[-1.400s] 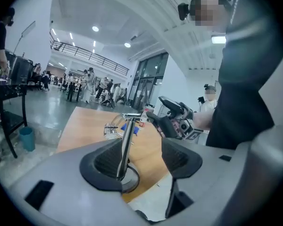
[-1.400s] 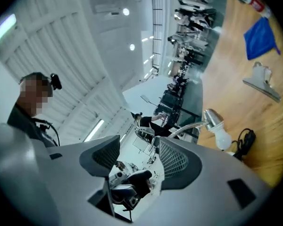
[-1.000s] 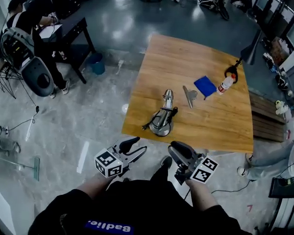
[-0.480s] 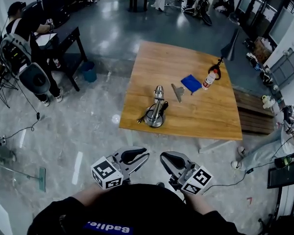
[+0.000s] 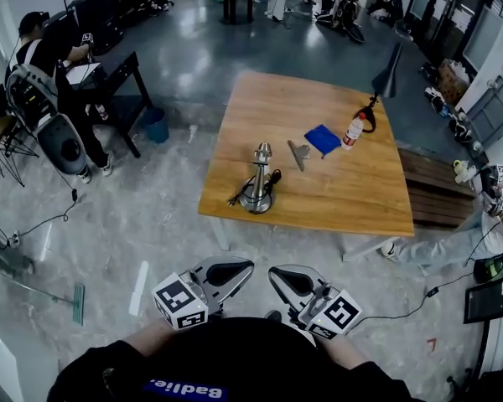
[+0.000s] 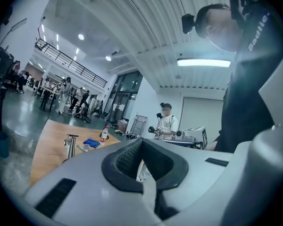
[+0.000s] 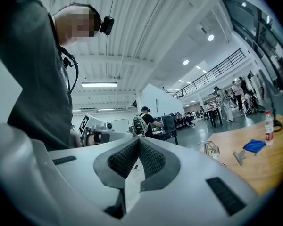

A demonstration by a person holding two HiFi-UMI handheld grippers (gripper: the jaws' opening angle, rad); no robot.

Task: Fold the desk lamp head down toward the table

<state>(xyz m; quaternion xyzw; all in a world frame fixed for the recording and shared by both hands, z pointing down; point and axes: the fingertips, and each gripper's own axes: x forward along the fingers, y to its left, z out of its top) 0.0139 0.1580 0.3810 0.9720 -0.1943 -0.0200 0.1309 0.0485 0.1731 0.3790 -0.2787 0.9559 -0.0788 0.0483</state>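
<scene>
The desk lamp (image 5: 257, 182) is standing on its round base near the front left edge of the wooden table (image 5: 335, 195), with its cord (image 5: 235, 198) trailing off the base toward that edge. Its silver stem is rising upright, and from this far off we are not able to say for certain how the head is angled, so we are treating the fold as not yet done. A blue cloth (image 5: 323, 139), a bottle (image 5: 352, 130) and a small grey metal piece (image 5: 299, 154) are lying further back on the table, well apart from the lamp and out of the way of the head.

We are standing well back from the table, holding both tools level against our body. The left gripper (image 5: 241, 267) and the right gripper (image 5: 278, 275) are both clenched with nothing between the pads. Their jaws have just been closing on empty air. Neither is touching the lamp, so we are judging that an approach is needed first.
</scene>
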